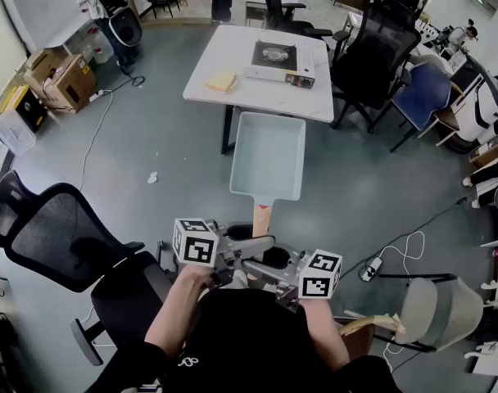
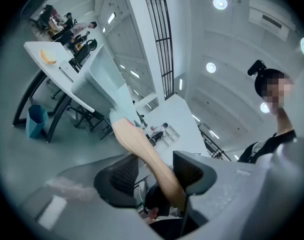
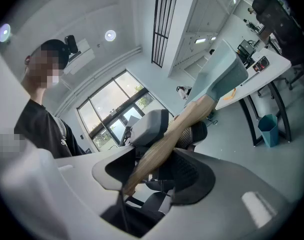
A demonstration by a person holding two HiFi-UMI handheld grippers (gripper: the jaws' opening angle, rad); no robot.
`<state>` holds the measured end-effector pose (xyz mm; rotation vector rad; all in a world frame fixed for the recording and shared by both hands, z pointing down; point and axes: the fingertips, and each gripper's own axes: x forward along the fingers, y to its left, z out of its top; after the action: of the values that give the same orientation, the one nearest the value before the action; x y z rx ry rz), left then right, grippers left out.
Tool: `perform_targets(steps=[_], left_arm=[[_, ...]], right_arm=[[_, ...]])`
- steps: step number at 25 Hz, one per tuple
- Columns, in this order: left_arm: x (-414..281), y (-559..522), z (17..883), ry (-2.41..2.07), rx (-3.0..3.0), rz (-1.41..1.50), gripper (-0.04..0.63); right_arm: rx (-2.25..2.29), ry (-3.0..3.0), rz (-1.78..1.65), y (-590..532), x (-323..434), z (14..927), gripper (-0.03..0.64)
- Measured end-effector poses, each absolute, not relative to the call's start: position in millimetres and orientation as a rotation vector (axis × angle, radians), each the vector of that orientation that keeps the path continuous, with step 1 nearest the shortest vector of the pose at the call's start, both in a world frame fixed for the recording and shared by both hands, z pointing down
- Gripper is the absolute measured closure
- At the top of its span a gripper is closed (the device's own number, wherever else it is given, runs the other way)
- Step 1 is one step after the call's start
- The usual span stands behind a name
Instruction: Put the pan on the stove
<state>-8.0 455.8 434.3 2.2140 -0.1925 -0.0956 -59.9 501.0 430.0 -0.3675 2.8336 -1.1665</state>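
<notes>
Left hand-held gripper grips pan — white table ahead.

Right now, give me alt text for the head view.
The left gripper and right gripper hold a pale blue pan by its wooden handle over the floor, short of the white table carrying the stove.

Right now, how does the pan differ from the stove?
The pan is pale blue and empty; the stove is black-topped with a pale body. The pan is held in the air above the floor; the stove rests on the white table. Both are rectangular.
</notes>
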Motion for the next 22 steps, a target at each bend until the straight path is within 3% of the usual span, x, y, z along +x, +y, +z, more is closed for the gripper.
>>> perform_targets(steps=[22], left_arm=[[-11.0,441.6,438.3,-0.149,2.217,-0.068,0.373]], right_arm=[[-0.426,2.796,-1.178,484.2,-65.0,432.9,0.394]])
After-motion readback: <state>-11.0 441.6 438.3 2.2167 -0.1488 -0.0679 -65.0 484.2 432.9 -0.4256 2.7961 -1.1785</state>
